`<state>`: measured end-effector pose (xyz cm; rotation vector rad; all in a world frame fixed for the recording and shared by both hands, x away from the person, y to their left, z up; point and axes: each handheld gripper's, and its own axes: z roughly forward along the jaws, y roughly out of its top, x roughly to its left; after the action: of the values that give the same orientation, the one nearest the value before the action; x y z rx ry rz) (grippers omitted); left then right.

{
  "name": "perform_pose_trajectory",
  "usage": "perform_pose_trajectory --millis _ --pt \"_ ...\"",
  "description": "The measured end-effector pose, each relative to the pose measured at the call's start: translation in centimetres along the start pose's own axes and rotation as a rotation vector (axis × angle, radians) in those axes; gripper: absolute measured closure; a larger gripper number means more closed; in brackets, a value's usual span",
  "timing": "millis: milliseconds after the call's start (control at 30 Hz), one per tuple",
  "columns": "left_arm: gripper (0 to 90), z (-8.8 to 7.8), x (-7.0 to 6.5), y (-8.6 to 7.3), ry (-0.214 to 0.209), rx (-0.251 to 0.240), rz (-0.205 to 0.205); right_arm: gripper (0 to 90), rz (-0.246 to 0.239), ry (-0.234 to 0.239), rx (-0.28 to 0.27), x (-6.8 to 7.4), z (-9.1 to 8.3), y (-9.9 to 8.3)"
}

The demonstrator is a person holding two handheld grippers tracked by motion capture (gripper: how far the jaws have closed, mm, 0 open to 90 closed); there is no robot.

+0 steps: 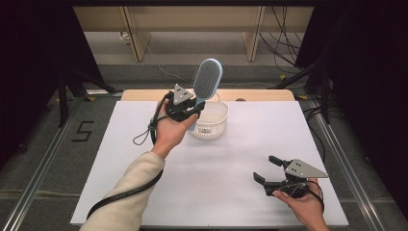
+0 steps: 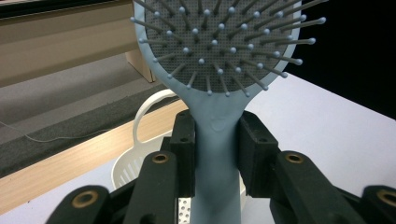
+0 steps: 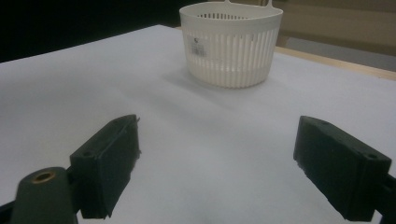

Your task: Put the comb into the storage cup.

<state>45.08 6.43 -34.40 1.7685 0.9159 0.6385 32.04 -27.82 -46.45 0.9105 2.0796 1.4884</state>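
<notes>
one white basket (image 1: 211,124) beside the hairbrush (image 1: 207,79) clamped in the left claw (image 1: 190,109).

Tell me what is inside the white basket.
Nothing shows in the white basket: its visible inner wall is bare. The left gripper and the blue hairbrush it holds cover the left part, so the whole floor stays unseen.

A rectangular table (image 1: 231,192) covered by a plain white sheet; a strip of bare pale wood (image 1: 260,95) shows along the far edge. A single object rests directly on the sheet: a white plastic basket (image 1: 215,126) with slotted walls, a small label on its side and a loop handle at its rim, standing upright in the far half, slightly left of centre. The table stands on a grey floor (image 1: 43,144).
</notes>
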Motion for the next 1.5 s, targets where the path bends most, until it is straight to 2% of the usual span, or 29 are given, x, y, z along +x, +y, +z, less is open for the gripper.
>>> perform_pose_trajectory --millis 1500 --pt "69.7 1.0 0.1 0.4 -0.005 0.005 0.007 15.0 0.0 -0.001 0.001 0.0 0.0 0.0"
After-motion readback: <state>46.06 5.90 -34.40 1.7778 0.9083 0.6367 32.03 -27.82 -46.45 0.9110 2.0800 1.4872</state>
